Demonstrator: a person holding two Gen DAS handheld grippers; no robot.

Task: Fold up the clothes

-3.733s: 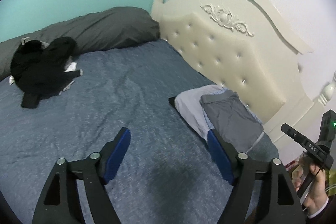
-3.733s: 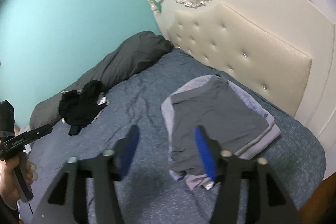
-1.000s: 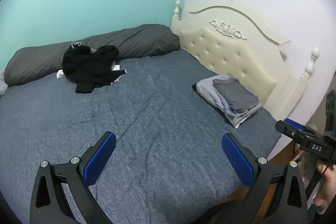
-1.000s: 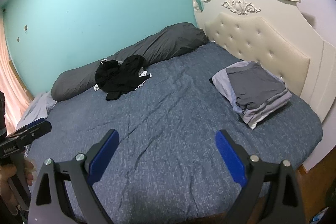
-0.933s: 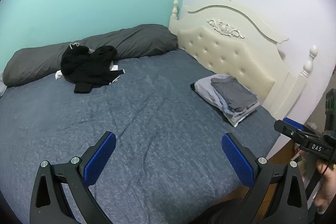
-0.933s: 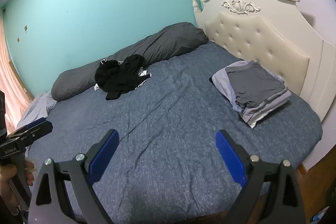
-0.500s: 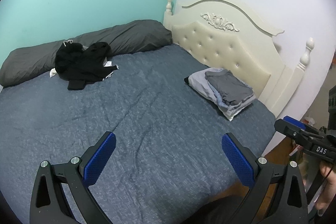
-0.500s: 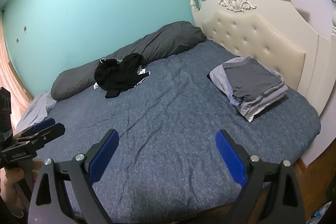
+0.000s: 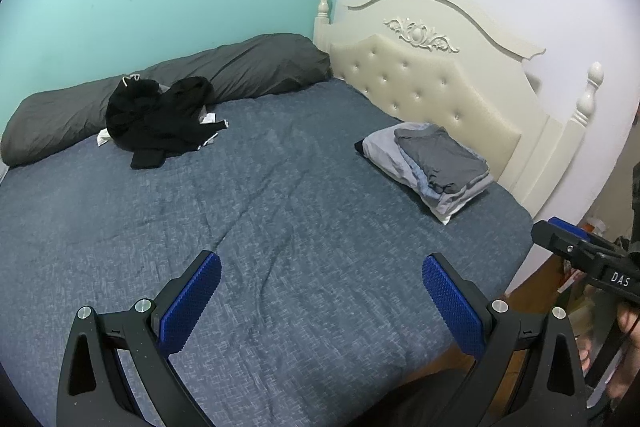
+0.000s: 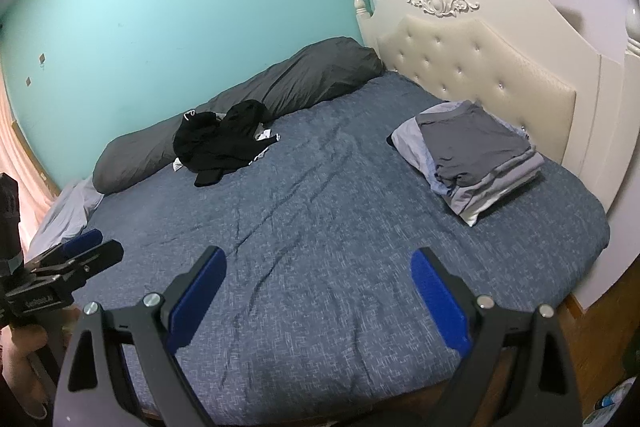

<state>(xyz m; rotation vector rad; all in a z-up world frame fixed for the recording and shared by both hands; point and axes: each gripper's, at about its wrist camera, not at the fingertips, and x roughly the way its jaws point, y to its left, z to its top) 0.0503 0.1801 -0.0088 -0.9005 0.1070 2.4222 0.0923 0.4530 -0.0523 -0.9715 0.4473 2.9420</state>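
Blue-padded, your left hand-held gripper [image 9: 320,301] and right hand-held gripper [image 10: 318,293] both gape empty above the blue-grey bed [image 9: 280,219]; folded grey clothes stack [image 9: 434,163] lies near the cream tufted headboard [image 9: 432,87]; crumpled black garment [image 9: 160,119] lies well apart.

Left gripper [image 9: 320,303]: black frame with triangular cut-outs, silver screws, blue dimpled finger pads [image 9: 190,303]. Right gripper [image 10: 318,297]: same black frame, silver screws, blue pads [image 10: 438,301]; in the left view its side reads "DAS" in white.

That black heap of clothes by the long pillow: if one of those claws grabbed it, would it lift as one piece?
Probably not. The black clothes lie crumpled with loose ends trailing, so they would likely sag and unravel. White bits peeking underneath may stay behind.
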